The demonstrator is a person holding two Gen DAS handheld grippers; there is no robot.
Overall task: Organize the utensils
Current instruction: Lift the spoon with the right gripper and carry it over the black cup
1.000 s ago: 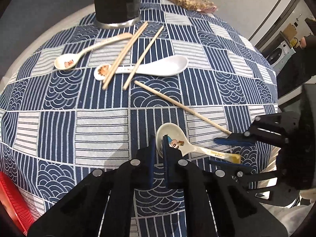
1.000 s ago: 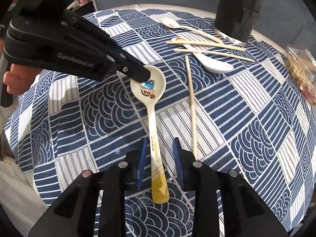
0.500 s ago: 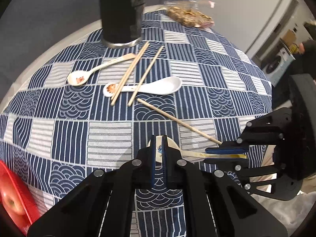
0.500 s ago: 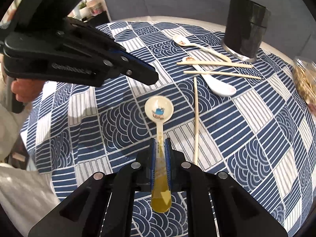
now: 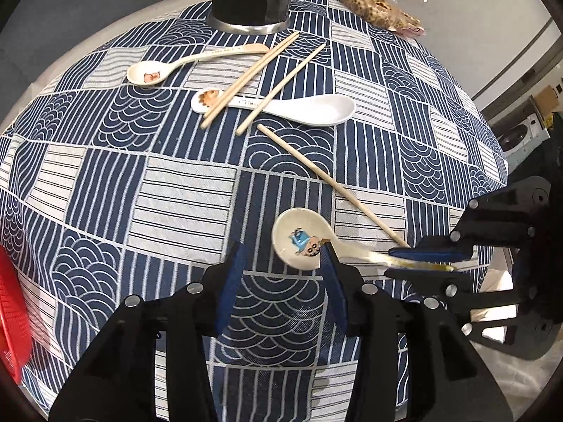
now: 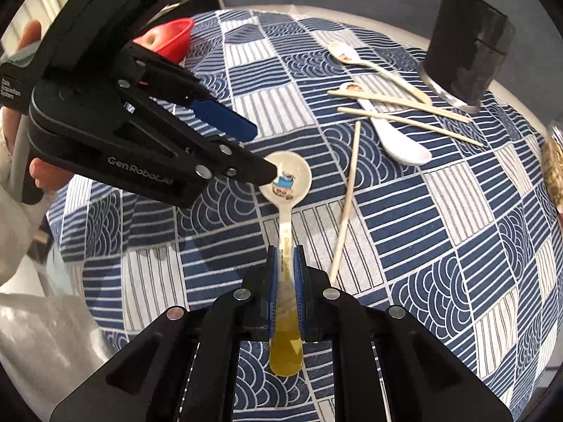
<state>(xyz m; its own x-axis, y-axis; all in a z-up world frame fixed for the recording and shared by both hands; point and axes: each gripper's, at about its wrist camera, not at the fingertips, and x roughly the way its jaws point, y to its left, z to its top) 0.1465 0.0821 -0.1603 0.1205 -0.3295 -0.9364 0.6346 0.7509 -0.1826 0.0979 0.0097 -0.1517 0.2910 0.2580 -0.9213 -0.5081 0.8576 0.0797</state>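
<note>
A tall black cylindrical utensil holder (image 6: 464,52) stands at the far edge of the round table, with one pale stick tip poking above its rim; what else is in it cannot be seen. A red plastic bowl (image 6: 169,40) sits at another edge. The right gripper (image 6: 285,263) is clamped on the yellow-tipped handle of a cream ceramic spoon with a cartoon print (image 6: 286,179). The left gripper (image 5: 281,267) has just been opening; its jaws stand apart with nothing between them, one fingertip just beside the spoon's bowl. A single wooden chopstick (image 6: 346,200) lies next to the spoon. Near the holder lie two more spoons (image 5: 274,105) under crossed chopsticks (image 5: 250,74). The blue-and-white patterned tablecloth (image 5: 169,193) is bare between.
</note>
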